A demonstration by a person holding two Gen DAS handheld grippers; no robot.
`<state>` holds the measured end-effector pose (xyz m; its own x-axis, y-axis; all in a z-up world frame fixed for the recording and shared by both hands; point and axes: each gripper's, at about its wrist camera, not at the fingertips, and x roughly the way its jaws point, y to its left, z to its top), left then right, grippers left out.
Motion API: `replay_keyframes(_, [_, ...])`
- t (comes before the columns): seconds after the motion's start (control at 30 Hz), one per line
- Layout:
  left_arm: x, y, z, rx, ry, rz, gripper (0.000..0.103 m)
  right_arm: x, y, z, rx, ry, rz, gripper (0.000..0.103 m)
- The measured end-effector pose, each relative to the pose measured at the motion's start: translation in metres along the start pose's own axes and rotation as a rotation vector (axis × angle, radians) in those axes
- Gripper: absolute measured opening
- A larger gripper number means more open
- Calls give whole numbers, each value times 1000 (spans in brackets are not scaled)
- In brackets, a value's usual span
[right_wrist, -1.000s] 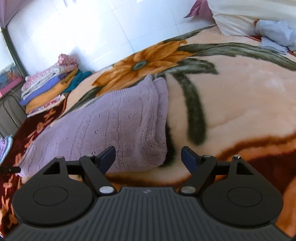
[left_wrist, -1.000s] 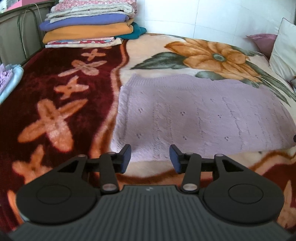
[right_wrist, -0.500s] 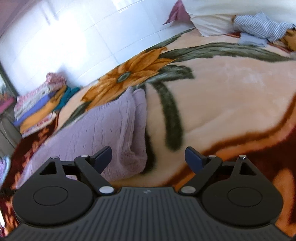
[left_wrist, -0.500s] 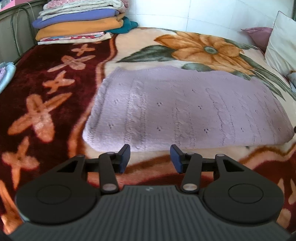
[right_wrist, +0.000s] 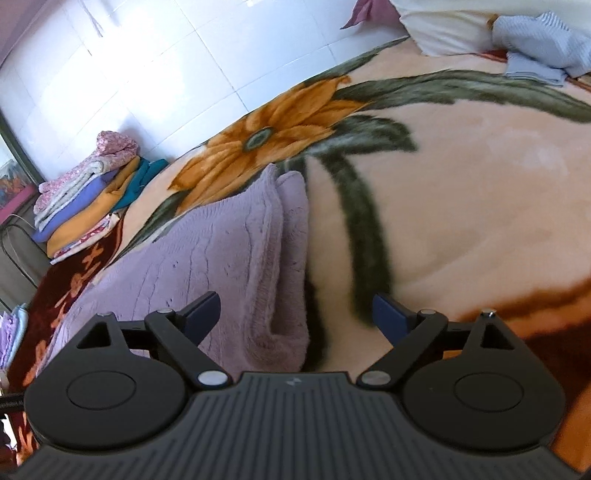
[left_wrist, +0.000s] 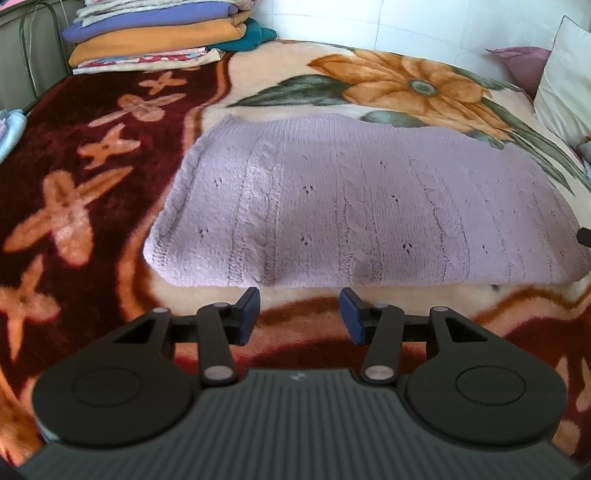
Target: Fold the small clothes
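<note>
A lilac knitted sweater lies folded flat on the flowered blanket. My left gripper is open and empty, just short of the sweater's near edge. In the right wrist view the sweater shows its doubled right-hand fold. My right gripper is wide open and empty, above that fold's near corner, with its left finger over the sweater.
A stack of folded clothes sits at the far left corner of the bed, also in the right wrist view. Pillows and a crumpled blue striped garment lie at the right end. A metal frame stands at the far left.
Both grippers have drawn back from the sweater. The left one now sits off its near edge. The right one has tilted and opened a little wider.
</note>
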<state>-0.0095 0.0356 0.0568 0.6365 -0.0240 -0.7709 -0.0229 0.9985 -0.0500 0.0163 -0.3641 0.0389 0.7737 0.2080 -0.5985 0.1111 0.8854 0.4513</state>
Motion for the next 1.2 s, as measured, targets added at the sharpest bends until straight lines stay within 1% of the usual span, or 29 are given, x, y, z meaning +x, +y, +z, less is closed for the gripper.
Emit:
replay_keyframes(0.2, [3,-4,-2,11,4,6,50,27,-1,7,12,44,6,93])
replay_keyframes(0.37, [7,-4,-4,4,13,4,50,39,2,4,-18,29,24,97])
replay_keyframes(0.43, [7,-4,-5,3,13,3,50,42,3,5,-23,33,62,90])
replay_keyframes(0.47, [7,-4,-5,3,12,3,50,44,5,6,-24,41,81,76])
replay_keyframes(0.5, [7,-4,-5,5,10,3,50,46,7,7,-16,57,107,66])
replay_keyframes(0.53, [7,-4,-5,7,9,4,50,48,7,8,0,73,133,63])
replay_keyframes(0.6, [7,-3,-5,8,5,7,50,50,9,8,15,75,156,60])
replay_keyframes(0.67, [6,-1,-5,5,2,4,50,51,8,7,30,74,162,60])
replay_keyframes(0.77, [5,1,-4,-2,-1,3,50,55,-2,6,101,85,185,60])
replay_keyframes(0.87, [4,3,-4,-12,-3,1,50,60,-10,6,140,100,212,62])
replay_keyframes(0.97, [3,4,-4,-19,-6,-4,50,65,-16,7,161,114,255,67])
replay_keyframes(1.03, [2,4,-4,-19,-9,-7,50,66,-21,8,169,129,279,67])
replay_keyframes(1.07, [1,4,-4,-19,-10,-8,50,67,-25,10,194,136,292,67])
replay_keyframes(1.13, [0,5,-4,-19,-12,-8,50,67,-31,11,256,138,298,64])
replay_keyframes(1.2, [-2,6,-3,-21,-14,-5,50,65,-31,10,283,127,279,58])
